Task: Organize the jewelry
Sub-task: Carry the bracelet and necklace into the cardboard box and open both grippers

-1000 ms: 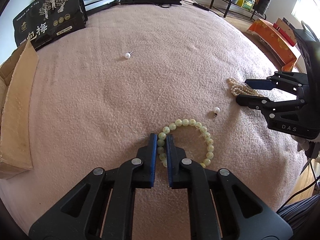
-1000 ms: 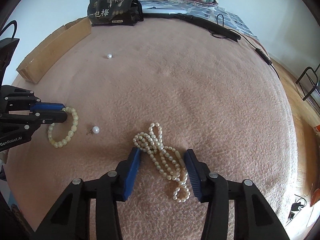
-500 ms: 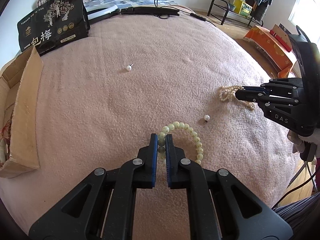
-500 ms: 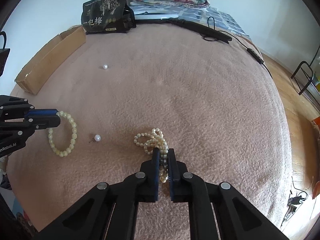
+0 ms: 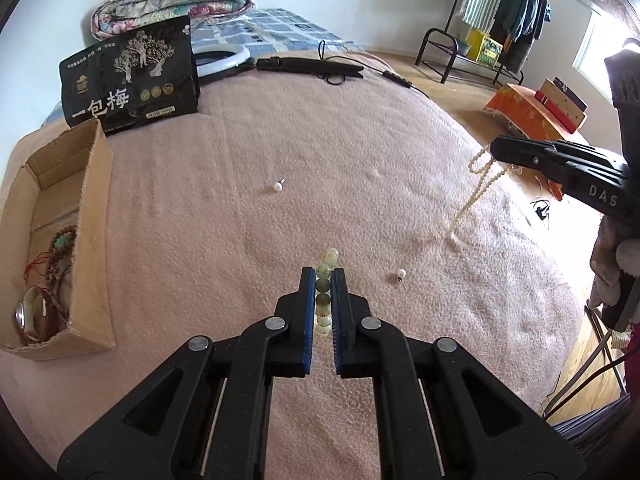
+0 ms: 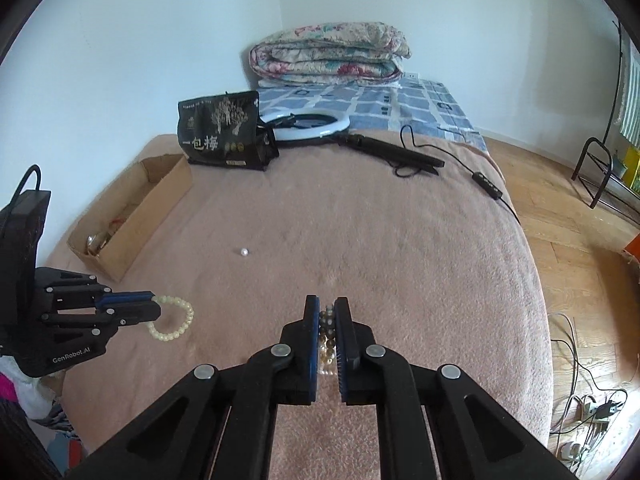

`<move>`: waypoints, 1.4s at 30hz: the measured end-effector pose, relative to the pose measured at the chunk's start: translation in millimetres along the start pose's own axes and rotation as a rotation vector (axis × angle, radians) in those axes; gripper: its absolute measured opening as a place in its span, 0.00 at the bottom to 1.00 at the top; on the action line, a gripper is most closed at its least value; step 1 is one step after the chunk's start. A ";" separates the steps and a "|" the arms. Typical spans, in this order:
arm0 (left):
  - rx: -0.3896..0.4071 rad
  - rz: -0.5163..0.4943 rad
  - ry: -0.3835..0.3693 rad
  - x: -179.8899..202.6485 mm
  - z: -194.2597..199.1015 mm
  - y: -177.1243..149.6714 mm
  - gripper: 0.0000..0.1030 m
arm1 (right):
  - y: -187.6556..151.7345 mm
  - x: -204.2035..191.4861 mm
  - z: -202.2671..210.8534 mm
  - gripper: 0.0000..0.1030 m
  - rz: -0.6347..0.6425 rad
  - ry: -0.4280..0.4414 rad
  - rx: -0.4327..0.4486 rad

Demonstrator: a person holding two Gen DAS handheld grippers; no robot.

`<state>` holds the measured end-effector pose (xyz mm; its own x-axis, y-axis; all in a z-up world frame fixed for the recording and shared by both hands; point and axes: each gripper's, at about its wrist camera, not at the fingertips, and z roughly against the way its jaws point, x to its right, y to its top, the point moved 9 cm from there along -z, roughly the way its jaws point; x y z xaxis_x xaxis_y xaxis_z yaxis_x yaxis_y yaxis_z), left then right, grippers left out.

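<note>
Both grippers raised, left gripper clamping bracelet, right gripper clamping necklace

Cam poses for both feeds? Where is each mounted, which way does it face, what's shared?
Left wrist: on left gripper, facing along its fingers over the pink blanket; bead bracelet clamped; right gripper dangles the pearl necklace.
Right wrist: on right gripper, facing the folded quilt; left gripper visible.
Shared: cardboard box, black pouch.
</note>
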<state>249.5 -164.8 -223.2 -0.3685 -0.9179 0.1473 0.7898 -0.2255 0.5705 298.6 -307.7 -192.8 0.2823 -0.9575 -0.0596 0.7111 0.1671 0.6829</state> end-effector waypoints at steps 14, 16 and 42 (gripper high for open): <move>0.083 0.055 0.020 -41.2 43.9 19.6 0.05 | 60.5 -58.5 26.9 0.05 0.009 0.102 0.133; 0.093 0.067 0.031 -53.0 50.4 23.1 0.05 | 68.6 -71.5 28.8 0.05 0.017 0.125 0.146; 0.213 0.265 0.146 -249.4 104.7 75.9 0.05 | 117.4 -250.3 -12.9 0.05 0.135 0.370 0.152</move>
<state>350.0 81.2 -132.1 -0.0785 -0.9757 0.2043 0.7233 0.0853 0.6853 319.7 -45.4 -107.1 0.5981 -0.7758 -0.2009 0.5569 0.2221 0.8003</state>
